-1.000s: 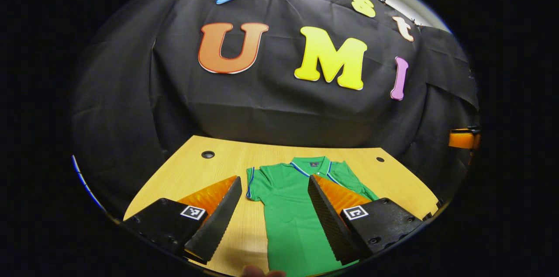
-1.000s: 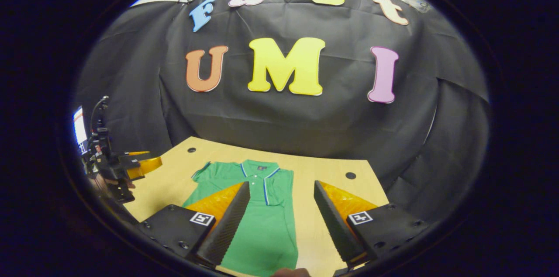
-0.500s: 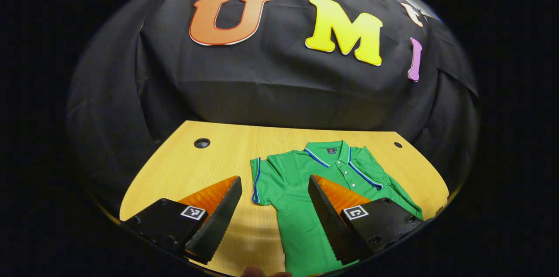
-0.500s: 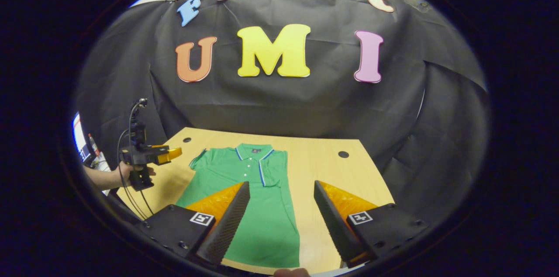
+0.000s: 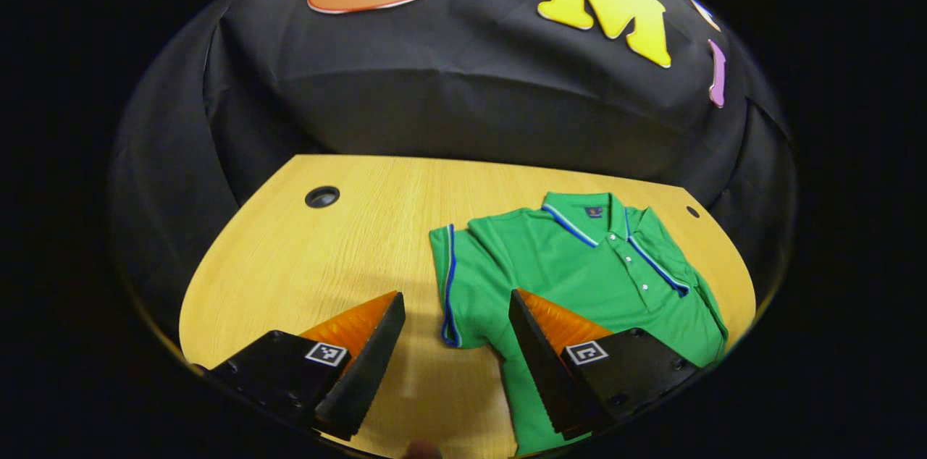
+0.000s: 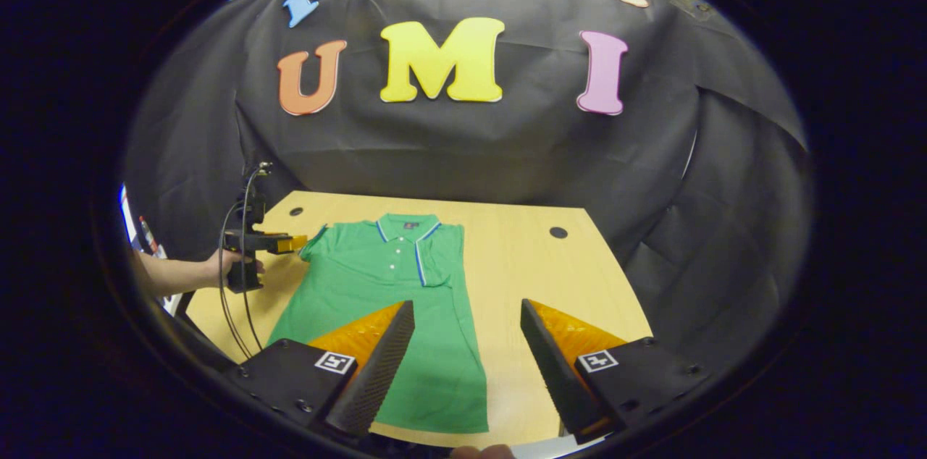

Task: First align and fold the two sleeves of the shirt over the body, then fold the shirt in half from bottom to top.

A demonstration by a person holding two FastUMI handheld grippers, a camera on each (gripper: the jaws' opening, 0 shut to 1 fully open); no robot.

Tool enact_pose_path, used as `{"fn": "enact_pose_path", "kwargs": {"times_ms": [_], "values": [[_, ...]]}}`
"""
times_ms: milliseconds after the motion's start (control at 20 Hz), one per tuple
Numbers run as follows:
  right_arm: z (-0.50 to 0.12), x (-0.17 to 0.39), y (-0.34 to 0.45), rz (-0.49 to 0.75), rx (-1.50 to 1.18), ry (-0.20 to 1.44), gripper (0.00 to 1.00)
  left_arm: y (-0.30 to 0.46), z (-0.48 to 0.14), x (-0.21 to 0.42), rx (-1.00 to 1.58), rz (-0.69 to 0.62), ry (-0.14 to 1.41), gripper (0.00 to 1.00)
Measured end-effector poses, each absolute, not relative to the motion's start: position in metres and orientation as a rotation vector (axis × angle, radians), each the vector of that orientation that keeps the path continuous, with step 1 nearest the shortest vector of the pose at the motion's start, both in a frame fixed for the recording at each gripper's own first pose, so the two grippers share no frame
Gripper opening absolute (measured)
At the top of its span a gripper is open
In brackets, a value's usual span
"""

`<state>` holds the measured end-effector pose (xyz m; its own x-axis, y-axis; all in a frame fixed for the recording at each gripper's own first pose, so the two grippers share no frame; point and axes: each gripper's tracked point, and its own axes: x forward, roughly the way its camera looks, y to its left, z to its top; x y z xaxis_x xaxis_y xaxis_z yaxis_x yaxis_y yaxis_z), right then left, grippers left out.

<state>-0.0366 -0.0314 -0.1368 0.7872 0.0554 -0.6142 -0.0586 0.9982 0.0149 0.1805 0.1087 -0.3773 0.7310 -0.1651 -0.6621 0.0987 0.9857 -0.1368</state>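
Observation:
A green polo shirt (image 5: 579,278) with blue-and-white trim lies flat, collar away from me, on the wooden table (image 5: 304,263). Its left sleeve (image 5: 452,285) is spread out, and its trimmed hem lies just ahead of my open left gripper (image 5: 456,329), between the two fingers' lines. In the right gripper view the shirt (image 6: 376,300) has its right sleeve (image 6: 438,256) folded over the body. My right gripper (image 6: 467,343) hovers open above the shirt's lower right edge, holding nothing. Farther off, the left gripper (image 6: 282,243) sits at the sleeve tip, held by a hand (image 6: 235,267).
The table has round cable holes at its far corners (image 5: 322,196) (image 5: 693,212) (image 6: 558,232). Bare wood (image 6: 521,263) lies right of the shirt. Black cloth walls close in behind and at both sides. A cable (image 6: 242,314) hangs from the left gripper.
My left gripper has moved forward and tipped down toward the spread left sleeve. My right gripper has drawn back and up, so more of the shirt shows. Both stay open.

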Motion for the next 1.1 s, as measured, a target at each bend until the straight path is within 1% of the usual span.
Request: {"fn": "enact_pose_path", "kwargs": {"times_ms": [50,150,200,250,300,400,450,550,600,650,700,750,800,850,900,950,1000,1050,1100], "values": [[-0.141,-0.039,-0.034,0.050,0.006,0.675,0.95,0.112,-0.382,0.186,-0.110,-0.130,0.741,0.93],[-0.148,-0.043,-0.039,0.034,0.016,0.696,0.95,0.117,-0.393,0.193,-0.125,-0.119,0.757,0.85],[-0.150,-0.045,-0.042,0.029,0.011,0.703,0.95,0.119,-0.399,0.195,-0.111,-0.119,0.766,0.89],[-0.152,-0.046,-0.044,0.025,0.005,0.708,0.95,0.117,-0.404,0.198,-0.094,-0.128,0.778,0.76],[-0.153,-0.046,-0.046,0.023,0.000,0.709,0.93,0.114,-0.408,0.198,-0.081,-0.143,0.792,0.74],[-0.154,-0.043,-0.048,0.013,-0.001,0.708,0.93,0.106,-0.411,0.201,-0.063,-0.169,0.805,0.72],[-0.155,-0.041,-0.050,0.007,0.005,0.710,0.95,0.106,-0.413,0.203,-0.049,-0.170,0.807,0.71],[-0.157,-0.043,-0.051,0.001,0.030,0.720,0.95,0.107,-0.419,0.202,-0.019,-0.168,0.828,0.65],[-0.158,-0.043,-0.052,-0.001,0.048,0.724,0.95,0.107,-0.419,0.205,-0.008,-0.171,0.824,0.57],[-0.160,-0.042,-0.053,-0.007,0.063,0.727,0.95,0.108,-0.418,0.206,0.002,-0.174,0.823,0.54],[-0.162,-0.042,-0.056,-0.019,0.072,0.732,0.95,0.111,-0.421,0.206,0.021,-0.163,0.831,0.42],[-0.165,-0.043,-0.058,-0.024,0.080,0.736,0.93,0.112,-0.422,0.205,0.033,-0.162,0.836,0.34],[-0.167,-0.042,-0.060,-0.033,0.088,0.741,0.95,0.111,-0.421,0.205,0.044,-0.167,0.843,0.23],[-0.169,-0.041,-0.062,-0.041,0.097,0.743,0.95,0.111,-0.420,0.205,0.054,-0.170,0.847,0.21],[-0.170,-0.042,-0.063,-0.045,0.103,0.744,0.95,0.110,-0.421,0.206,0.063,-0.171,0.848,0.15],[-0.170,-0.042,-0.064,-0.048,0.104,0.744,0.95,0.109,-0.420,0.207,0.069,-0.172,0.846,0.12],[-0.169,-0.041,-0.064,-0.049,0.101,0.740,0.95,0.109,-0.418,0.209,0.072,-0.174,0.841,0.06],[-0.168,-0.040,-0.064,-0.050,0.094,0.734,0.93,0.108,-0.415,0.210,0.078,-0.178,0.832,0.05],[-0.168,-0.040,-0.068,-0.058,0.079,0.727,0.93,0.109,-0.412,0.212,0.094,-0.177,0.822,0.04]]}}
